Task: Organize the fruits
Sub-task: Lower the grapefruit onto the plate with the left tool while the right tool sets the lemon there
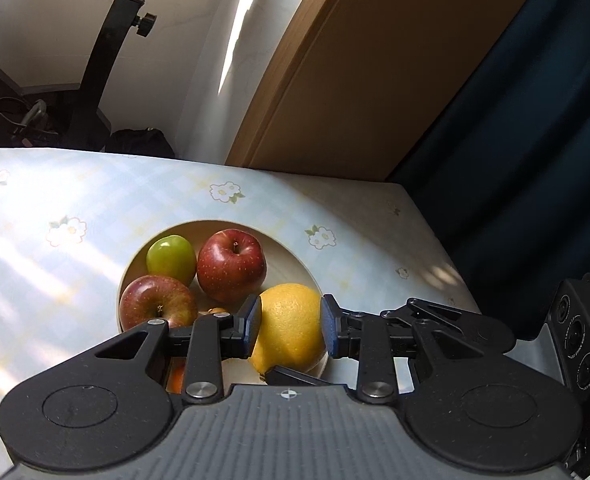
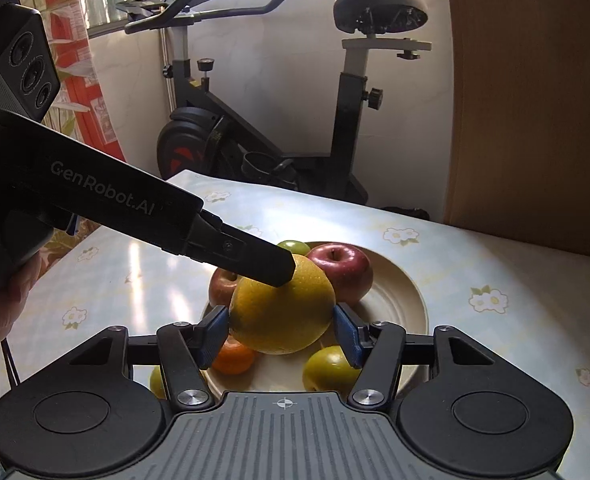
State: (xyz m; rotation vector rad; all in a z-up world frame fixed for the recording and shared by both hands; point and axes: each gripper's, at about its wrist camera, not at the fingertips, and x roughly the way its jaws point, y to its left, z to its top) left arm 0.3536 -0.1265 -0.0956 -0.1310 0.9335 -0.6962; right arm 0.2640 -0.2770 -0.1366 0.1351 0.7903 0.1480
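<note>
A large yellow orange point(image 1: 289, 328) sits at the near edge of a cream plate point(image 1: 291, 256). My left gripper point(image 1: 291, 326) is shut on it, a blue pad on each side. My right gripper point(image 2: 281, 330) also has its pads against the same orange point(image 2: 283, 312); the left gripper's finger lies across the orange's top in the right wrist view. On the plate point(image 2: 395, 292) are two red apples point(image 1: 231, 266) point(image 1: 157, 304), a green fruit point(image 1: 171, 258), a small orange point(image 2: 233, 356) and another green fruit point(image 2: 329, 368).
The plate stands on a table with a pale flowered cloth point(image 1: 55, 232). An exercise bike point(image 2: 263, 128) stands behind the table. A wooden board point(image 1: 375, 80) and a dark blue curtain point(image 1: 535, 160) are at the right. A yellow-green fruit point(image 2: 157, 382) lies beside the plate.
</note>
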